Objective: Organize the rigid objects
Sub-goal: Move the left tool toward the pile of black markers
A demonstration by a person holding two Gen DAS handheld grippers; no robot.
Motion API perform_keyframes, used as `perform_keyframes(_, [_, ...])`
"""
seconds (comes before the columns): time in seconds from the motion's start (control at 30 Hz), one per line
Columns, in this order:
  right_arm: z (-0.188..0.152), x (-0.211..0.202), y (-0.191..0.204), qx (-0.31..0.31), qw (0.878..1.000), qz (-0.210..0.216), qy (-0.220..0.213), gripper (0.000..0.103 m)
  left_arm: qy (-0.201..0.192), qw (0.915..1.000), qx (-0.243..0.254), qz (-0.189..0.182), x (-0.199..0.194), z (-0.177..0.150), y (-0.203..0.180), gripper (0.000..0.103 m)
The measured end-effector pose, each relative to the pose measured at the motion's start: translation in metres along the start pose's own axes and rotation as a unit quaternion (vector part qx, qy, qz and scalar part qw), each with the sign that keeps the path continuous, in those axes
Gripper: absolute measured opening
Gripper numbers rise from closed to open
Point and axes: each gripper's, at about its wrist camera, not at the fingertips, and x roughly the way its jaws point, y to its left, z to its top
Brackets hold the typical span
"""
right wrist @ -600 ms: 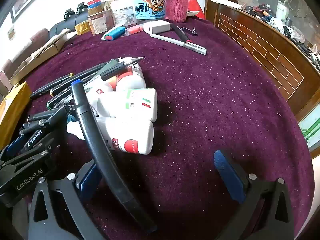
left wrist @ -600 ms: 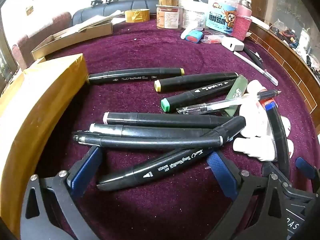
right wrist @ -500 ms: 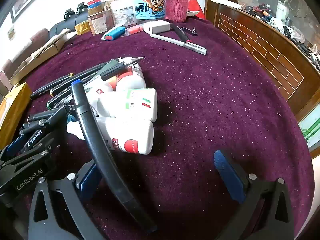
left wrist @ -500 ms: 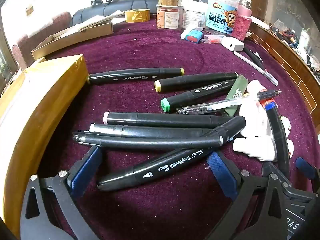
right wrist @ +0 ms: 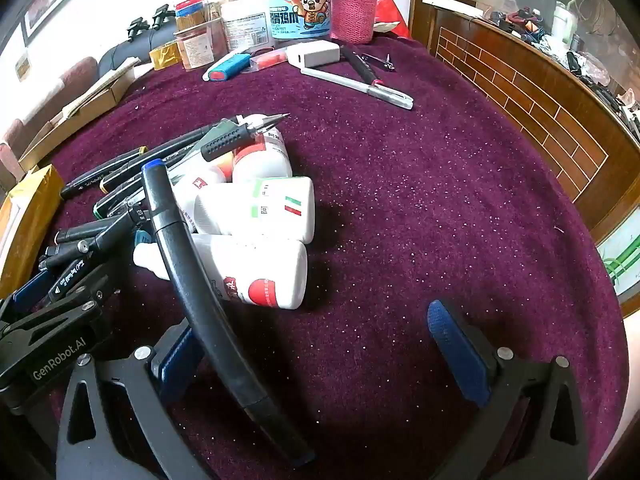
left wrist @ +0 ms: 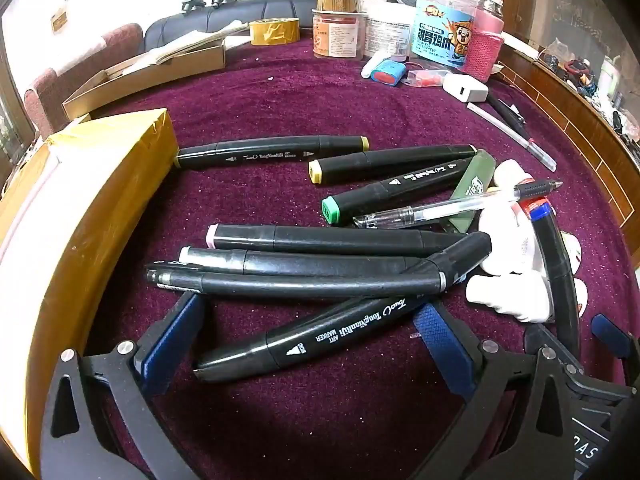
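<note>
Several black art markers (left wrist: 320,280) lie heaped on the purple cloth (left wrist: 280,100). My left gripper (left wrist: 308,316) is open low over the heap, and one lettered marker (left wrist: 320,336) lies slantwise between its fingers, untouched by the pads. A clear ballpoint pen (left wrist: 440,208) rests across the markers and white bottles (left wrist: 508,296). In the right wrist view three white bottles (right wrist: 260,208) lie together. A blue-capped black marker (right wrist: 192,280) leans over them, running down beside the left finger (right wrist: 176,356) of my open right gripper (right wrist: 312,320).
A yellow-taped cardboard box (left wrist: 80,208) stands left of the markers. Jars, a pink knitted bottle (right wrist: 354,8), a white charger (right wrist: 320,54), a white pen (right wrist: 360,86) and tape roll (left wrist: 274,32) crowd the far edge. Bare cloth (right wrist: 440,200) stretches to the right, bounded by a wooden rim (right wrist: 540,112).
</note>
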Motion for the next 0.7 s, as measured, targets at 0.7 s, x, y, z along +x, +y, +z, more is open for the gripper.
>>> perform_keyframes(0.7, [0.001,0.001,-0.001,-0.007,1.0,0.004,0.005,0.102,0.048,0.9965,0.054,-0.042,-0.0037,-0.0012,0.0073,0.103])
